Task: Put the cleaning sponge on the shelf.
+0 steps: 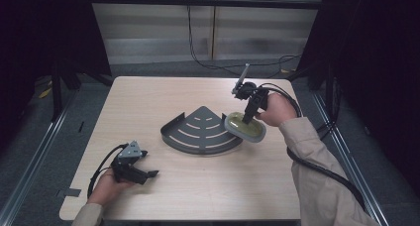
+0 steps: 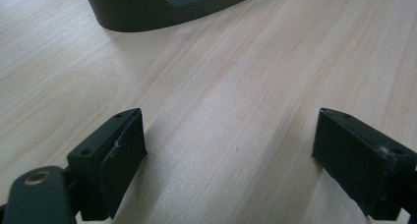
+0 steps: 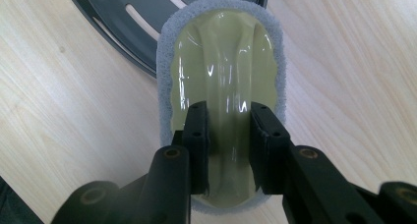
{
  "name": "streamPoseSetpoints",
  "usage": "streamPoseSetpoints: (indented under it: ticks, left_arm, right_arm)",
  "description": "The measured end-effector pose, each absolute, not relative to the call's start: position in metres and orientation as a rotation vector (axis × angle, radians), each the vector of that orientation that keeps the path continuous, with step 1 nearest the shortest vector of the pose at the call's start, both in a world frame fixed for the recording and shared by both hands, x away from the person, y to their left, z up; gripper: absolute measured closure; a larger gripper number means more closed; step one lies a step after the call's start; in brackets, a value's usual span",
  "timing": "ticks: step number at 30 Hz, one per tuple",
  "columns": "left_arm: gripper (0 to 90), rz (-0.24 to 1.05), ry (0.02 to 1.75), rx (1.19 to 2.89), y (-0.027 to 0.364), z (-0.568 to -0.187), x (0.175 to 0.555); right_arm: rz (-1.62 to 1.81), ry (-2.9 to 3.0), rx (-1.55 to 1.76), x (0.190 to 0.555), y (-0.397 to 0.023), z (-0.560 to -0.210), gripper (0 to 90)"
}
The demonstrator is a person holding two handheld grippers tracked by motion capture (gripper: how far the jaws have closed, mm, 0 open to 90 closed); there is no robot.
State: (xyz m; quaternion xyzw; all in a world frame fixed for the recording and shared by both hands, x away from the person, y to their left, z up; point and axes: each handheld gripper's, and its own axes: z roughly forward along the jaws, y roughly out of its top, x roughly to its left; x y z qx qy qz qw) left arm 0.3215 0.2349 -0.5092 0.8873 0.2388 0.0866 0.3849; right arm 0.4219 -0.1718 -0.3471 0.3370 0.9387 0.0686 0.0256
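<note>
Gripping the sponge [image 3: 223,76] handle, right tool [image 3: 229,130] hides its base (left tool [image 2: 231,150] released).

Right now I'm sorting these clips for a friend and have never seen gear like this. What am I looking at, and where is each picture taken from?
A person sits at a wooden table with a hand-held gripper in each hand; there is no robot arm. The high view looks down from above. The other two pictures come from cameras riding on the grippers, looking along their black fingers. On the table lies a dark grey fan-shaped rack with slots. The right gripper is shut on the raised yellowish handle of a sponge pad with a grey foam rim, held at the rack's edge. The left gripper rests low over bare wood, fingers wide apart, holding nothing.
</note>
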Motion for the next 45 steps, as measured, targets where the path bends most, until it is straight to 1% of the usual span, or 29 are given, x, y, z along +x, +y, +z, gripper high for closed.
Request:
streamPoseSetpoints:
  ticks: [45]
  left_arm:
    - [12.0,0.225,0.608,2.264,0.235,-0.509,0.322]
  right_arm:
    - [0.238,2.878,1.060,0.446,-0.143,-0.358,71.5]
